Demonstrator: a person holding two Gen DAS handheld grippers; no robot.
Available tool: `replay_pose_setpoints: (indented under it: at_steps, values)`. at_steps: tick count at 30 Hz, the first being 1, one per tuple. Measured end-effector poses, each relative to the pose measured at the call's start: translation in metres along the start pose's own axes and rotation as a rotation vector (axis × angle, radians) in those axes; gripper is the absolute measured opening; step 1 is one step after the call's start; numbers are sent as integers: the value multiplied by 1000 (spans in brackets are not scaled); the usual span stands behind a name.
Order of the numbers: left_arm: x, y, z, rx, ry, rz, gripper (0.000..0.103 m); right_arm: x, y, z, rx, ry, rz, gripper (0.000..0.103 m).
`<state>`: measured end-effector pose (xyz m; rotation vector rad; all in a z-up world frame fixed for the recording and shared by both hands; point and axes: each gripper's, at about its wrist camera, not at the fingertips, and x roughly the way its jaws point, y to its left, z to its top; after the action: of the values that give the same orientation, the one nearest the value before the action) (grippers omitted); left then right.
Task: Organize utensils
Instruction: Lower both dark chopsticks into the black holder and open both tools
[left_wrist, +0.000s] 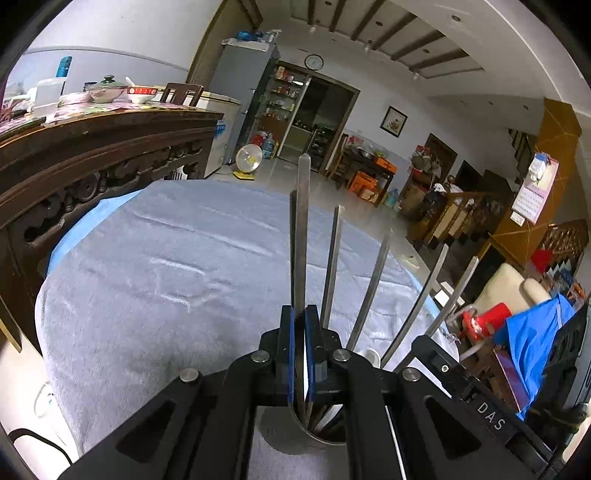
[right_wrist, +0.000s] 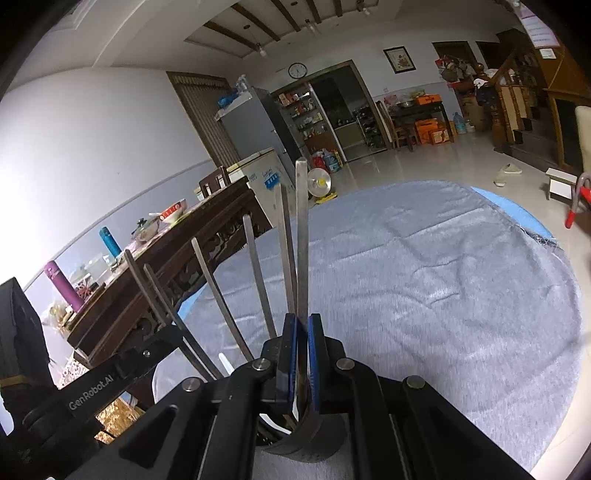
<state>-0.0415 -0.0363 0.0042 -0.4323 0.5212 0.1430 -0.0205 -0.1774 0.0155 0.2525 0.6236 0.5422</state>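
Note:
A steel utensil cup (left_wrist: 280, 437) stands on the grey towel (left_wrist: 166, 258) right under my left gripper (left_wrist: 299, 314). Its blue pads are shut on a flat metal utensil handle (left_wrist: 303, 221) that rises upright out of the cup. Several more metal handles (left_wrist: 369, 291) fan out to the right. In the right wrist view my right gripper (right_wrist: 302, 321) is shut on an upright metal handle (right_wrist: 302, 236) above the same cup (right_wrist: 310, 443), with several other handles (right_wrist: 221, 299) leaning left. Each gripper's black body shows at the edge of the other's view. The utensils' lower ends are hidden inside the cup.
A dark carved wooden table (left_wrist: 92, 158) with bowls and bottles stands close along the towel's left side (right_wrist: 184, 258). The towel (right_wrist: 424, 277) covers a round table with tiled floor beyond. A red stool (left_wrist: 495, 317) and a blue cloth (left_wrist: 535, 332) lie to the right.

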Motion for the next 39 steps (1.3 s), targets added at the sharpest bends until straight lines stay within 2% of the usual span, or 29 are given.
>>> replay_pose_setpoints:
  at_steps: [31, 33, 34, 36, 38, 39]
  values:
    - [-12, 2, 5, -9, 14, -22, 6, 4, 2, -3, -19, 36, 3, 8]
    - [-13, 2, 5, -10, 14, -20, 10, 3, 2, -3, -17, 36, 3, 8]
    - [-14, 2, 6, -12, 13, -19, 16, 3, 1, -3, -16, 37, 1, 8]
    - [-16, 3, 7, -19, 3, -14, 27, 1, 1, -3, -14, 32, -4, 13]
    - [-17, 5, 7, -25, -4, -9, 34, 0, -1, -3, -7, 30, 4, 32]
    - [-18, 5, 7, -28, -4, -7, 34, -1, -1, -3, -5, 27, 5, 37]
